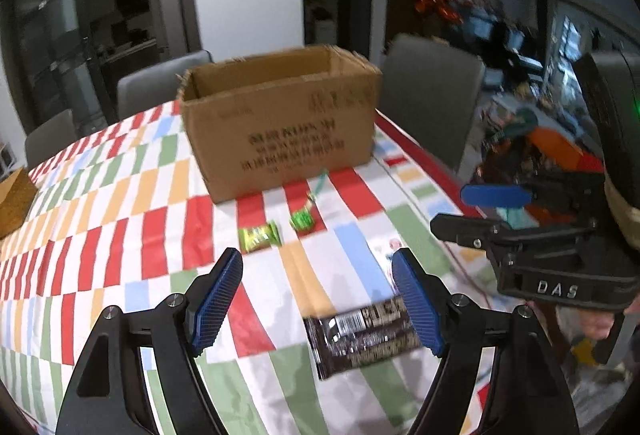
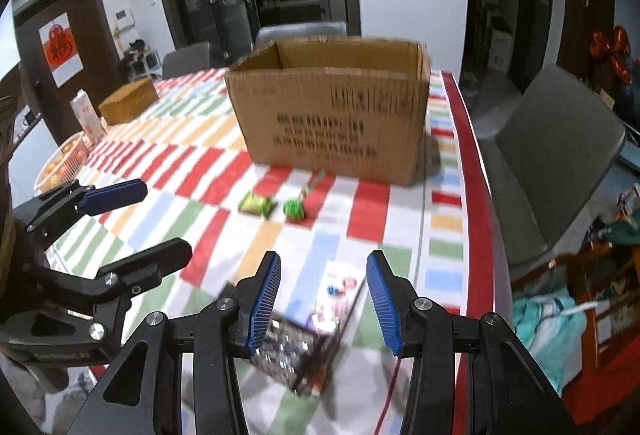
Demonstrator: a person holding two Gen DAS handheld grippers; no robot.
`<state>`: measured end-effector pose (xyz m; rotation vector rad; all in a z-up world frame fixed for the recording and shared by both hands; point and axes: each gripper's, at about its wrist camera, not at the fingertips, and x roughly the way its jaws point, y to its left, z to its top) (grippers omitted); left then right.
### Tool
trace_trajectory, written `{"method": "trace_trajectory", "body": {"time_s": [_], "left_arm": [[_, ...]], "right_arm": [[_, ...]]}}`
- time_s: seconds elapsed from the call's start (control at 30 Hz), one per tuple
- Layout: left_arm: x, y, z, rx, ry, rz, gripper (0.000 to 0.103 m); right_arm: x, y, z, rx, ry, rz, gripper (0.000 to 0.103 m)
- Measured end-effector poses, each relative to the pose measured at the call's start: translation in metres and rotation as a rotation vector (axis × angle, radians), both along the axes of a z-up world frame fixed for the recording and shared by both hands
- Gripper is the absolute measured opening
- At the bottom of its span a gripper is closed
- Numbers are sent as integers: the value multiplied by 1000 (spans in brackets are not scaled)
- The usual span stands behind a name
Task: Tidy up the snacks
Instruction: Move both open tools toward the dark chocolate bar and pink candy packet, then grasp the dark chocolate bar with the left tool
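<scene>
While both tongs gape, dark bar [image 1: 362, 335] lies near box [image 1: 280, 123].

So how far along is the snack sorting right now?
Nothing looks packed yet; the cardboard box interior isn't visible. Both the left gripper and right gripper are open and empty. Still on the tablecloth: the dark bar, the green packet, the green candy and a clear packet.
</scene>
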<state>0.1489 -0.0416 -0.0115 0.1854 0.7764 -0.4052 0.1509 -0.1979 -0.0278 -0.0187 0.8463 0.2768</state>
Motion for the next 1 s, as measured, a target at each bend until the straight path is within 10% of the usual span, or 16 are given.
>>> {"method": "trace_trajectory", "body": {"time_s": [1.0], "left_arm": [[15,-62,-96,268,234,-518,87]], "right_arm": [[-22,-11,-61,-83,191,-91,46]]}}
